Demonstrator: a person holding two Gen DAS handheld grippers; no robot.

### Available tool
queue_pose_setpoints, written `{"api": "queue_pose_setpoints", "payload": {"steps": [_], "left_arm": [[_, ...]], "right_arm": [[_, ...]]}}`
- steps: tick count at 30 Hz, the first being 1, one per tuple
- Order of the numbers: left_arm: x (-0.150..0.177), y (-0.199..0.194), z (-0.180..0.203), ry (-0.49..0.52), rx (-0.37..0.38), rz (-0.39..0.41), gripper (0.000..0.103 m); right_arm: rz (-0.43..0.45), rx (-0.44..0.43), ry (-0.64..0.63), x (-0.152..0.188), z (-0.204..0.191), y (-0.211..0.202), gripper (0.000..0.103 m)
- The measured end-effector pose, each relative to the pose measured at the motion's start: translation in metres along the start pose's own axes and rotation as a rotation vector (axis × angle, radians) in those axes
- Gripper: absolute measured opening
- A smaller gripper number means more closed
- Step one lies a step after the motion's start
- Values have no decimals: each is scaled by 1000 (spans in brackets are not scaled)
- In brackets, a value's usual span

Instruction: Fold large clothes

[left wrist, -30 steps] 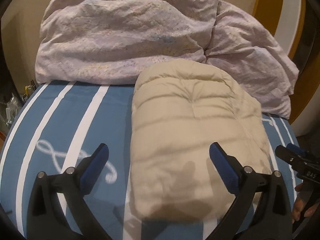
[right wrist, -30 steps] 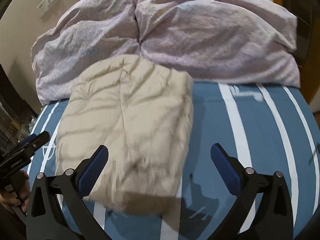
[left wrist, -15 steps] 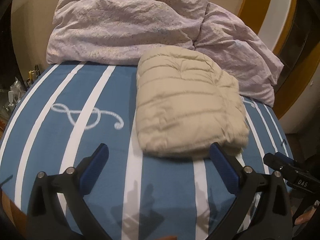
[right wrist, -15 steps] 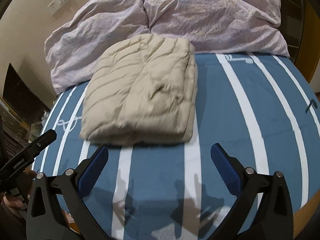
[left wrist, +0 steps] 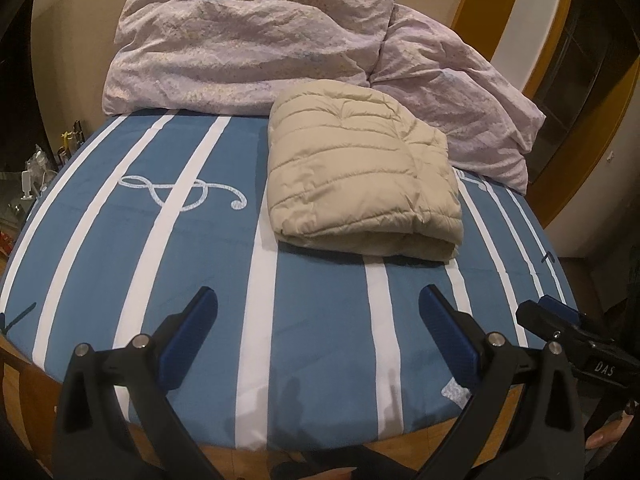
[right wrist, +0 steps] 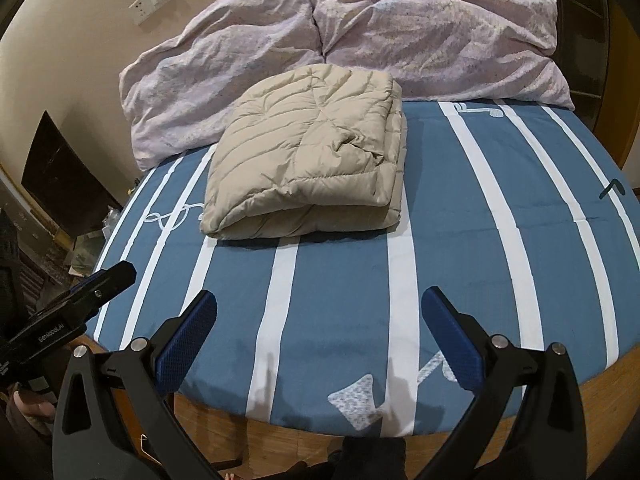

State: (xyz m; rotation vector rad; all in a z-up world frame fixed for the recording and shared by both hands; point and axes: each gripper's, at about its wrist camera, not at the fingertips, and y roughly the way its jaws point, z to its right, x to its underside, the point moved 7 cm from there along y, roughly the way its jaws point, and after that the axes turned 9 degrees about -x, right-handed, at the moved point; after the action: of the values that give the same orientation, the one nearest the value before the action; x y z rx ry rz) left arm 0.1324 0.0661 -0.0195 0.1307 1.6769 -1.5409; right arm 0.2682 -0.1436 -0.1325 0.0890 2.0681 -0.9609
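Beige quilted jacket [left wrist: 362, 178] lies folded on striped bedsheet [left wrist: 200, 264], at 12 o'clock from left gripper [left wrist: 318, 320] and right gripper [right wrist: 320, 320]; both jaws spread apart, holding nothing.

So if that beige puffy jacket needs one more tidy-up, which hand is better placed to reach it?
Probably the left gripper: the folded beige jacket lies almost straight ahead of it, while it sits left of the right gripper. Both are open, empty and back near the bed's edge, so it's close.
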Motion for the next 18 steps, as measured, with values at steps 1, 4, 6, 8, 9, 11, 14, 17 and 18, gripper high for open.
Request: {"api": "queue_pose_setpoints", "payload": {"steps": [1,4,6,8,9,11,14,17,18], "left_arm": [[1,-1,-1,-4,1,0,101],[4,-4,-2,-4,-2,5,101],[6,-5,-2,-3,-6,6,101],[7,-5,-2,-4,-6,5,101],[7,-5,-2,-4,-5,6,101],[7,-5,-2,-3,-2,5,101],[7,-5,0,-5,5,5,101],[8,-4,2,-8,14,2,101],[8,-4,3,-8,16,1,101]], "right_arm": [[2,-1,-1,1,0,-1,102],[7,-7,1,3,-2,-3,102],[10,-8,3,4,-2,-3,102],[13,-9,4,5,-2,-4,102],[15,-9,5,5,-2,-4,102],[20,-8,9,5,-2,-5,102],[22,-7,11,6,-1,-6,102],[21,-8,9,6,-1,-6,102],[21,-8,9,6,-1,-6,102]]}}
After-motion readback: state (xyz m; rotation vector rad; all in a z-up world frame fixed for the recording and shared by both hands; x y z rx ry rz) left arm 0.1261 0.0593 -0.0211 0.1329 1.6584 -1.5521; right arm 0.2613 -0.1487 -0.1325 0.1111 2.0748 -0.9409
